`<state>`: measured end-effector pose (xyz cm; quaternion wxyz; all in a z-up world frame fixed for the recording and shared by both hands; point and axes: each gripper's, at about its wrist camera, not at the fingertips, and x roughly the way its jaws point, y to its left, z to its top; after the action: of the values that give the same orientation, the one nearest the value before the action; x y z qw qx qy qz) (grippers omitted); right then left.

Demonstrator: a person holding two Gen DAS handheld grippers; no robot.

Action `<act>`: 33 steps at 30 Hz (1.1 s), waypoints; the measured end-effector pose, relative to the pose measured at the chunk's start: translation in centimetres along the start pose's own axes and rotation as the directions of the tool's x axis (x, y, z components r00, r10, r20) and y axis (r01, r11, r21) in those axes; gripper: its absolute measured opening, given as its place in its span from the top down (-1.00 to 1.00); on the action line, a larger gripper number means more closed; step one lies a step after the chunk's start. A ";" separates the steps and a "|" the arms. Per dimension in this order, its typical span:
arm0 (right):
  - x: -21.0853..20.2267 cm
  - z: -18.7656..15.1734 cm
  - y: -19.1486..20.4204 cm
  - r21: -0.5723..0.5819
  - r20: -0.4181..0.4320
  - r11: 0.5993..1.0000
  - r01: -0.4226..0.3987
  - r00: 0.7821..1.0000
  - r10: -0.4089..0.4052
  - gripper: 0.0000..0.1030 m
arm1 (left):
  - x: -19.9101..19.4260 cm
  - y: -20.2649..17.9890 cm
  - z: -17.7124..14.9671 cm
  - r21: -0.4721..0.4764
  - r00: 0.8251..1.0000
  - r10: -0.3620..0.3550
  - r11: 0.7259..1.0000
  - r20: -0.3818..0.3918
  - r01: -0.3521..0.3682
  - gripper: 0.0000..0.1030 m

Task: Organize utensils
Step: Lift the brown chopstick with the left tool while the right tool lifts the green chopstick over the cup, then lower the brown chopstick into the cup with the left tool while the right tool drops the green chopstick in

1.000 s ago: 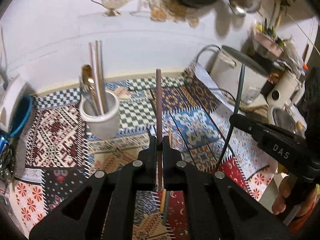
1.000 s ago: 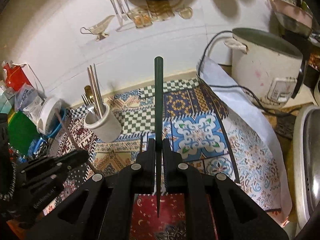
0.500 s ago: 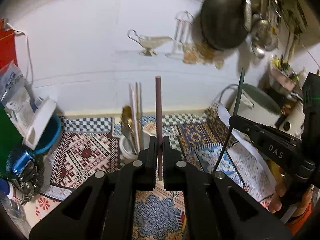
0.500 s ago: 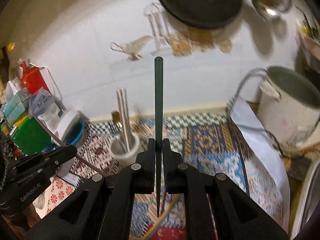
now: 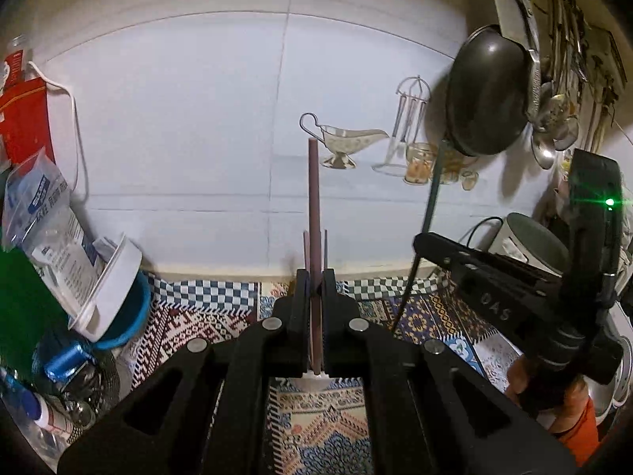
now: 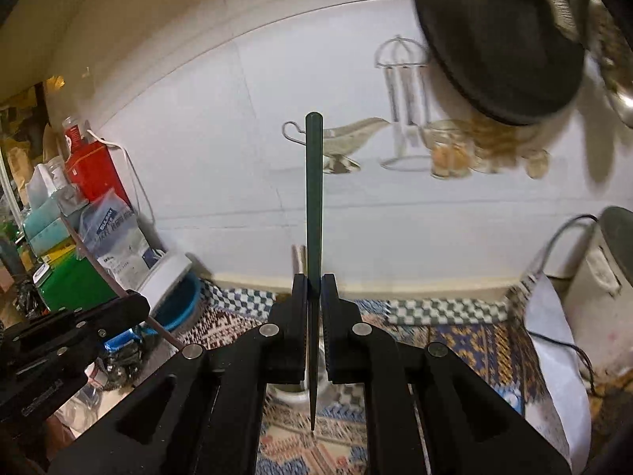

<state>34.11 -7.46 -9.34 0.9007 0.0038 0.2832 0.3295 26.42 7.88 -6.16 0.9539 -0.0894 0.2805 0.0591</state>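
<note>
The left tongs (image 5: pixel 315 277) are closed tight on a brown chopstick (image 5: pixel 314 206), which stands upright between the jaws and rises above them. Just behind and below these tongs is the white cup (image 6: pixel 294 394), mostly hidden, with pale sticks showing beside the chopstick. To the right, the right tongs (image 6: pixel 314 283) are closed on a dark green chopstick (image 6: pixel 314 198), upright, its thin tip below the jaws, over the patterned cloth (image 6: pixel 455 336).

Both wrist views close above patterned cloth (image 5: pixel 190 316), facing tiled wall (image 6: pixel 237 158).
</note>
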 end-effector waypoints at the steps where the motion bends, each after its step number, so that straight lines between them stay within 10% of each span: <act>1: 0.6 0.2 0.2 -0.002 0.000 1.000 -0.006 1.000 0.006 0.88 | 0.5 0.1 0.3 0.001 1.000 -0.001 1.000 -0.002 0.001 0.94; 18: 9.2 -1.6 0.4 -0.029 -0.147 0.999 -0.014 0.989 0.010 0.88 | 9.4 2.8 -1.9 -0.048 0.985 -0.012 0.999 -0.170 0.004 0.94; 33: 11.8 -4.8 -0.4 0.016 -0.349 0.997 -0.076 0.934 0.077 0.88 | 13.0 3.5 -4.3 -0.067 0.959 0.012 0.997 -0.281 -0.032 0.93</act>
<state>39.24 -1.64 -19.41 0.8226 -0.0427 0.4386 0.3595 34.50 11.27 -17.27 0.8999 -0.1272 0.4117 0.0665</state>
